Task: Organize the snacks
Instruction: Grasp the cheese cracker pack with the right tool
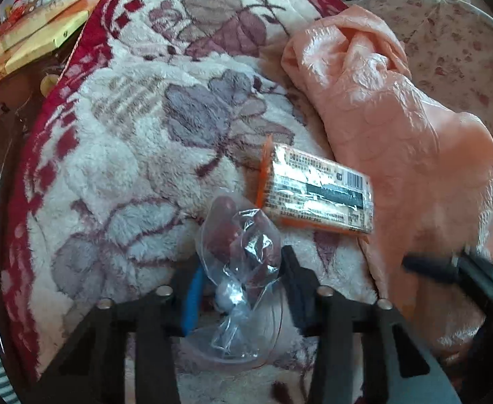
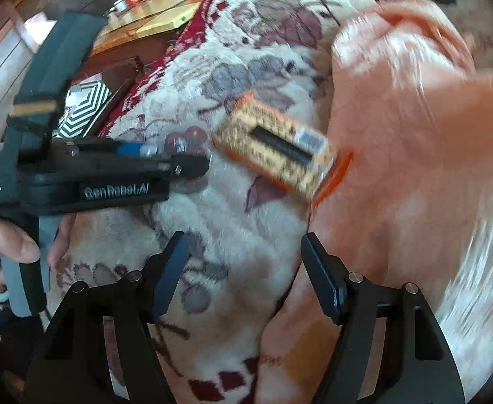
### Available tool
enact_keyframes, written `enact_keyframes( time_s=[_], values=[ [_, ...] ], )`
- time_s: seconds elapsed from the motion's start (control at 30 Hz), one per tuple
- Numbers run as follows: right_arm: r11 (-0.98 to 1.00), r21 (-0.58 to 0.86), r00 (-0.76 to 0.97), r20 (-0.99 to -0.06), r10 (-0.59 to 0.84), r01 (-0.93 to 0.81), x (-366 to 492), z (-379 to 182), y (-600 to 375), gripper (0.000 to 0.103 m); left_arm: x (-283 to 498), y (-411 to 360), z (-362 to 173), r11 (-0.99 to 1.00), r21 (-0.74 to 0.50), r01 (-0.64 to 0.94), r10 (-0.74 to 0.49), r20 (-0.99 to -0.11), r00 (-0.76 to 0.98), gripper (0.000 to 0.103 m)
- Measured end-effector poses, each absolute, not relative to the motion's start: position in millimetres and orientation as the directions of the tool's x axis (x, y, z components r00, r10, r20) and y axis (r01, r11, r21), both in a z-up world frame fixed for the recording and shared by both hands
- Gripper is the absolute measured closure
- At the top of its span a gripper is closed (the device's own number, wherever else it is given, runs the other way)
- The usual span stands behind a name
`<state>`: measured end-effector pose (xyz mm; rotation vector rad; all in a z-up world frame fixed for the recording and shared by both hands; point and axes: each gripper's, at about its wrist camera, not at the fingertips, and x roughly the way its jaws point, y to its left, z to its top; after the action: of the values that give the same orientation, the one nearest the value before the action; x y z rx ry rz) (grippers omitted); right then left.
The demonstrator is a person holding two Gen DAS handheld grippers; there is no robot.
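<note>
left gripper [image 1: 239, 269]: clamped on the clear snack bag [image 1: 238, 245] lying on the floral blanket [image 1: 118, 175], so lift slow, that plastic's slippery
right gripper [image 2: 243, 269]: jaws wide, empty, near the orange packet [image 2: 273, 148]
tip: centre over the packet before squeezing

The whole spot was basically a bed covered with a fluffy cream blanket [image 1: 118, 175] with big mauve flowers and a dark red border, plus a shiny peach quilt [image 1: 398, 141] bunched up on one side and a paler flowery cover [image 1: 458, 43] behind it. Off the edge sat a wooden table [image 2: 165, 10] with small colourful bits on it, and a green-and-white zigzag box [image 2: 85, 107] lower down. Daylight looked pretty bright and soft.
</note>
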<state>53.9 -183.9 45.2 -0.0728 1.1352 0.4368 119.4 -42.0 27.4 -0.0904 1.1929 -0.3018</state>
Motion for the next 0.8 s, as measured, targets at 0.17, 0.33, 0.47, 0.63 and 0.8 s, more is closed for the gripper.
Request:
enact_keyframes(
  time_s=[0.17,0.33,0.47,0.63,0.8],
  values=[
    [0.861,0.030,0.352,-0.905,0.239,-0.507,88,53,-170,0.027,115,-27,33,0.957,-0.226,0.182,-0.276,-0.900,0.338,0.066],
    [0.767,-0.091,0.300,-0.944,0.137,-0.635,122,37,-149,0.027,98,-10,40,0.958,-0.231,0.171,-0.278,-0.896,0.346,0.066],
    [0.707,-0.111,0.266,-0.957,0.112,-0.699,142,24,-138,0.027,88,-2,44,0.964,-0.206,0.168,-0.254,-0.898,0.359,0.066],
    [0.712,-0.072,0.201,-0.975,0.099,-0.698,161,0,-136,0.027,90,1,38,0.967,-0.208,0.149,-0.249,-0.899,0.359,0.066],
    [0.771,-0.026,0.212,-0.967,0.143,-0.637,149,4,-150,0.040,93,2,33,0.969,-0.214,0.124,-0.245,-0.897,0.369,0.066]
  ],
)
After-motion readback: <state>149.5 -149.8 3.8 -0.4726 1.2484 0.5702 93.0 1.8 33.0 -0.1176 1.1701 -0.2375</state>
